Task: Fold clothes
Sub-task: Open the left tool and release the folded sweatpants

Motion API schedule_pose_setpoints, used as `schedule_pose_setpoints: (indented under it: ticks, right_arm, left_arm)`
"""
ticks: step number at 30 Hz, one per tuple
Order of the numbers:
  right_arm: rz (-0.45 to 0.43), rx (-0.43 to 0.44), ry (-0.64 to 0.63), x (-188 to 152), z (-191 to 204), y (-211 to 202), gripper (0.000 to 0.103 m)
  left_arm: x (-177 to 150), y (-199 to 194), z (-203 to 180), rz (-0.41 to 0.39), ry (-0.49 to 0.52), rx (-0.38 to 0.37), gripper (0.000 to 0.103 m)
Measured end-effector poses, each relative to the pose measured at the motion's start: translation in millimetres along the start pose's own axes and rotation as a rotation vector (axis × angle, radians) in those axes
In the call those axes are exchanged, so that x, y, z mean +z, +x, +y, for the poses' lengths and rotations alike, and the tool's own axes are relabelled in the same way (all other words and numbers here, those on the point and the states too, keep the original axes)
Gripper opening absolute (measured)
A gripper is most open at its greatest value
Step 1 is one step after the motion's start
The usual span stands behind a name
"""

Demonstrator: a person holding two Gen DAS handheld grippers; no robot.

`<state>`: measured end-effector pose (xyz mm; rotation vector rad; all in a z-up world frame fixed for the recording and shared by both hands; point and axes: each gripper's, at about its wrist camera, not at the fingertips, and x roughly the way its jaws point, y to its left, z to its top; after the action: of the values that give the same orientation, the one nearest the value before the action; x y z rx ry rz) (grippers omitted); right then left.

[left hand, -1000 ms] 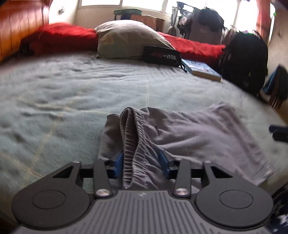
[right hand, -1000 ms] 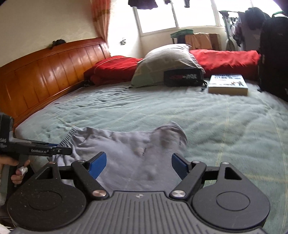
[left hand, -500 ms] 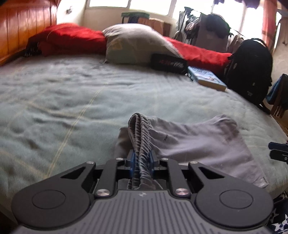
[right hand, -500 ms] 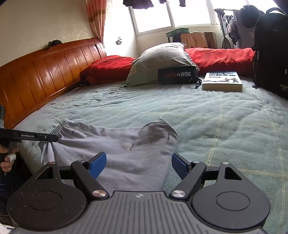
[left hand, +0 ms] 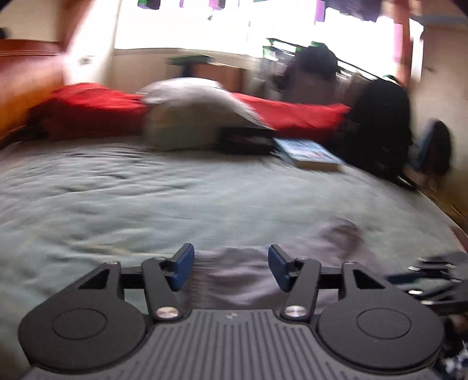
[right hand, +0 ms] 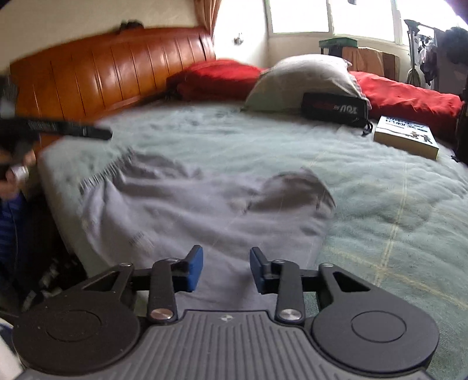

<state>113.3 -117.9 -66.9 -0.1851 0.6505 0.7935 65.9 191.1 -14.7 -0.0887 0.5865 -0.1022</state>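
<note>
The black pouch (right hand: 333,107) bears upside-down white letters, roughly "NOX".

I see the bed (right hand: 204,140) (pale green cover) carrying grey shorts (right hand: 181,210), a pillow (right hand: 304,81), a book (right hand: 406,136), red bedding (right hand: 216,79) and what may be a black pouch (right hand: 333,106).

- Bedspread (right hand: 292,152): pale green, rumpled, fills the middle of both views.
- Headboard (right hand: 117,79): orange-brown wood, upper left, right wrist view.
- Pillow (right hand: 304,81): grey, upper centre, lying on a red quilt (right hand: 409,99).
- Black pouch (right hand: 333,106): leans against the pillow.
- Book (right hand: 406,137): right, just beside the pouch.
- Backpack (left hand: 380,128): black, upper right, left wrist view, blurred.
- Window (right hand: 301,14): bright, top.
</note>
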Motion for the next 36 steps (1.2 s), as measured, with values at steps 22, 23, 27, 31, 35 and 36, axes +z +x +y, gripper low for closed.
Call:
schedule_pose_setpoints:
  ticks: [22,23,27,31,35,36]
  right_arm:
    - [-0.007,-0.035,-0.067,70.6,-36.5,56.6,0.040]
    - [0.020,-0.047,-0.045,70.0,-44.1,67.6,0.040]
    - [0.049,-0.009,0.077,58.0,-77.2,82.0,0.042]
    - [0.025,0.005,0.107,72.6,-81.1,62.8,0.044]
    - [0.058,0.026,0.140,86.8,-94.5,82.6,0.051]
    - [0.080,0.032,0.158,89.4,-99.9,91.0,0.051]
  left_arm:
    - [-21.4,52.9,-0.9,0.155,0.054,0.062,0.056]
    - [-23.3,54.1,3.3,0.159,0.035,0.060,0.056]
    - [-22.7,50.9,8.2,0.149,0.010,0.039,0.055]
    - [-13.2,42.1,-1.7,0.123,0.052,0.013,0.058]
    - [-12.3,49.4,2.7,0.129,0.031,0.020,0.060]
    - [-13.9,51.9,5.2,0.139,0.018,0.026,0.059]
